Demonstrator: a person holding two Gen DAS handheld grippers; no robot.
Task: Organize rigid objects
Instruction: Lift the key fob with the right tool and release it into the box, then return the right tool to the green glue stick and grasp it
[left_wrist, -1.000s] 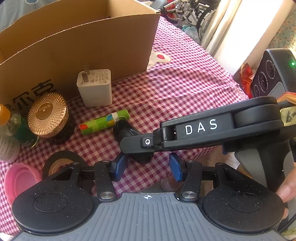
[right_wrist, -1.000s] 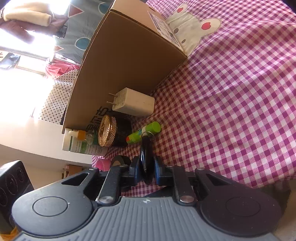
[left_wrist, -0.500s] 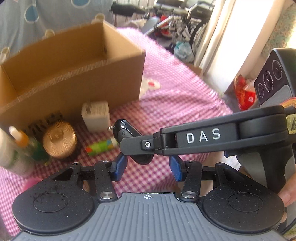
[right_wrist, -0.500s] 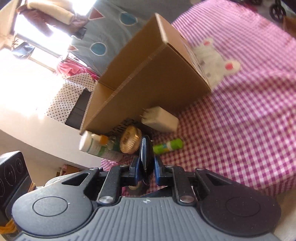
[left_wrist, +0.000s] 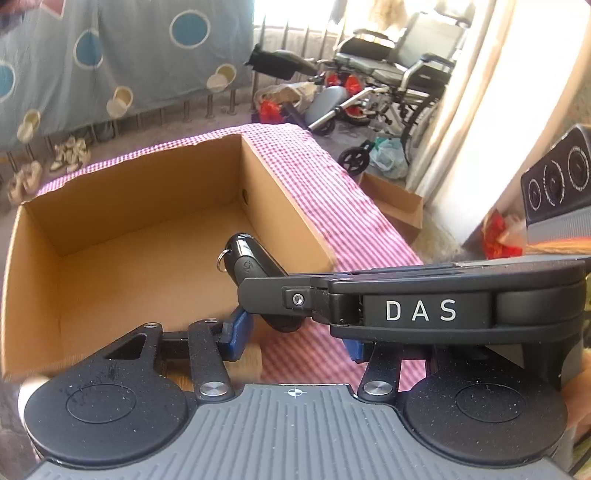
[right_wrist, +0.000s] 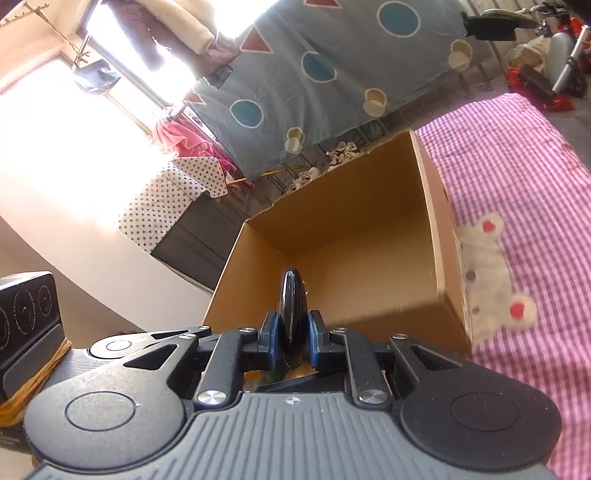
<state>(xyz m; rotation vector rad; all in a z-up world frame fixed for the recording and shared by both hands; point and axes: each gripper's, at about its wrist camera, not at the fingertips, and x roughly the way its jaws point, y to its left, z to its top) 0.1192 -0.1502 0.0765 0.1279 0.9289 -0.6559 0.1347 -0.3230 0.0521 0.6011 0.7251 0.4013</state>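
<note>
Above the cardboard box (left_wrist: 110, 266): left gripper (left_wrist: 291, 338) spread, empty. Right gripper (right_wrist: 291, 338) pinches the black key fob (right_wrist: 293, 314) over the box opening. Step: carrying to box. Next, probably: lower inside, release.

Black key fob (right_wrist: 292, 314) over cardboard box (right_wrist: 369, 266)

Both grippers share one build. The left gripper (left_wrist: 293, 334) has a grey ribbed body with a small crosshair mark, two round speckled black discs, black link arms with silver screws, and blue pads (left_wrist: 236, 332). The right gripper (right_wrist: 291, 341) has the same ribbed grey body, black discs, silver screws and blue pads (right_wrist: 270, 338). From the side, its black arm bears white letters "DAS".
</note>
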